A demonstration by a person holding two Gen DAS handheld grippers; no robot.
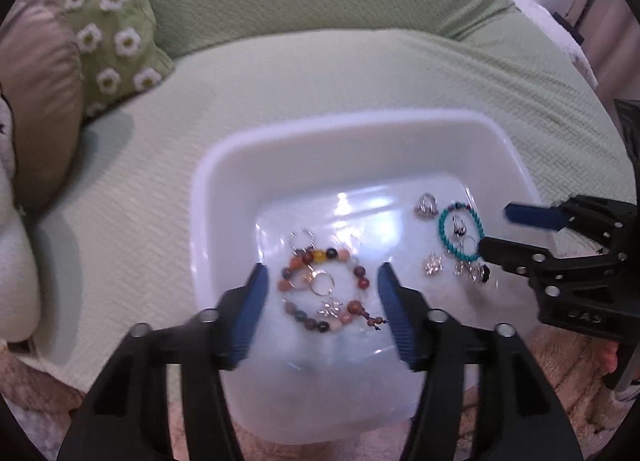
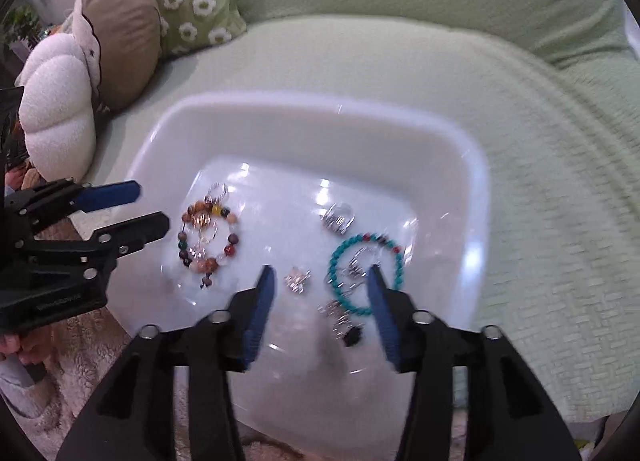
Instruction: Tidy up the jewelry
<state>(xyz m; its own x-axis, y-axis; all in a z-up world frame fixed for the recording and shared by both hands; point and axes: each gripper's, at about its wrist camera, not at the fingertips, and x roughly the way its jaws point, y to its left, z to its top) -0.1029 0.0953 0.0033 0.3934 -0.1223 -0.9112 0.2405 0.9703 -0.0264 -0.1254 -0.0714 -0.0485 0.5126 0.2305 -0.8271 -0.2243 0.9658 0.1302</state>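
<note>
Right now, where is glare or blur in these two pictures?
Left wrist view: white glare on the tub floor behind the brown bead bracelet, whose beads stay distinct; the lower edge is smeared. Right wrist view: glare patches behind the turquoise bracelet, and the sofa cover streaks at right.

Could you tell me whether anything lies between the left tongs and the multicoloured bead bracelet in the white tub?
Nothing visible does. The left tongs hang open right above the multicoloured bead bracelet, one blue pad on each side. Only small silver rings lie inside its loop, on the white tub floor.
</note>
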